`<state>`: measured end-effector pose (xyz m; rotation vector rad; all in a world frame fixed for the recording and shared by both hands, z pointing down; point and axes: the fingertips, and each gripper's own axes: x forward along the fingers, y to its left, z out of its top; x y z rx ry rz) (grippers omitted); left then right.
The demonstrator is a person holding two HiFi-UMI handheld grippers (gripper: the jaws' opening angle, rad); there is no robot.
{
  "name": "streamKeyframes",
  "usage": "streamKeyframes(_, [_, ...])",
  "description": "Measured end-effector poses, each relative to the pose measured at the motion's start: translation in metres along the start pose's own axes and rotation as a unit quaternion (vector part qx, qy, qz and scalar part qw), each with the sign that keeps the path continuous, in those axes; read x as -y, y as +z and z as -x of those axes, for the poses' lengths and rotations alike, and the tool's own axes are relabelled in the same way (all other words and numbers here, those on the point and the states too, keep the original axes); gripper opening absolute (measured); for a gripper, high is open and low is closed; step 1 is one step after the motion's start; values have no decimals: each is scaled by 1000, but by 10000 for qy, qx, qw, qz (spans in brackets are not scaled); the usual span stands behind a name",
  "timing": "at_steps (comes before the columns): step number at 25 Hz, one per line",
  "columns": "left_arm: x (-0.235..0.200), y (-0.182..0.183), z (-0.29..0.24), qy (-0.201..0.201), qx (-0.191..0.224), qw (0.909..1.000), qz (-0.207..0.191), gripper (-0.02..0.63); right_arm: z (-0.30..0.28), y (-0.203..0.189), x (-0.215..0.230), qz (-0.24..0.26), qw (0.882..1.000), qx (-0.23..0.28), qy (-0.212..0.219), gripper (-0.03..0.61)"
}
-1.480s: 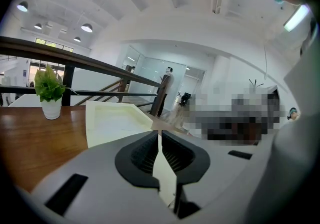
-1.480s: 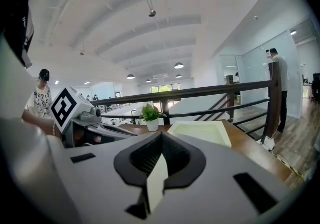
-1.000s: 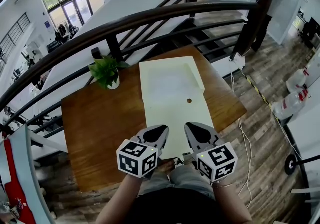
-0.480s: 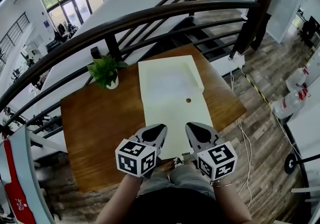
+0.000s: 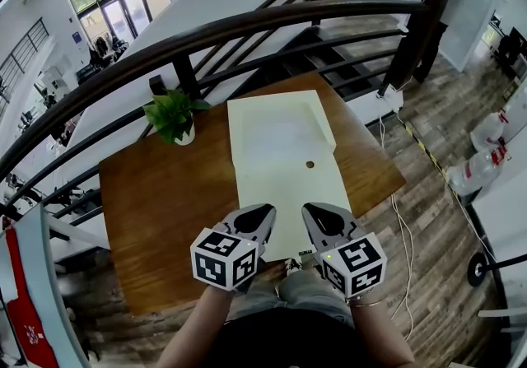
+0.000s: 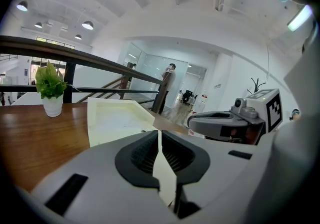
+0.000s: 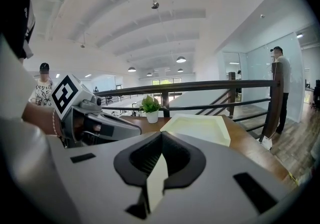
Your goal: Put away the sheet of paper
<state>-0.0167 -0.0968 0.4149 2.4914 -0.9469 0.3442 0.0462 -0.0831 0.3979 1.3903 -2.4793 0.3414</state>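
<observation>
Left gripper (image 5: 258, 218) and right gripper (image 5: 318, 217) both pinched shut on near edge of sheet of paper (image 5: 284, 152), rest lying flat on table (image 5: 160, 193). Move your 2 hands together, level, so the edge doesn't tear or slip.

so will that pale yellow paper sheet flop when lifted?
Probably floppy: the pale yellow paper sheet looks thin where left gripper and right gripper pinch its near edge. Likely light; the unsupported far end may sag.

count on the table (image 5: 156, 210): one sheet of paper (image 5: 288, 202), centre; one potted plant (image 5: 174, 118), far left corner. grippers at near edge: two, left gripper (image 5: 258, 217) and right gripper (image 5: 318, 218).
</observation>
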Motion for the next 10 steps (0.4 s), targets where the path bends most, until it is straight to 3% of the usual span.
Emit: streamKeyframes(10, [0, -9, 2, -40, -85, 9999, 96, 32, 0, -4, -6, -94, 9999, -5, -62, 26])
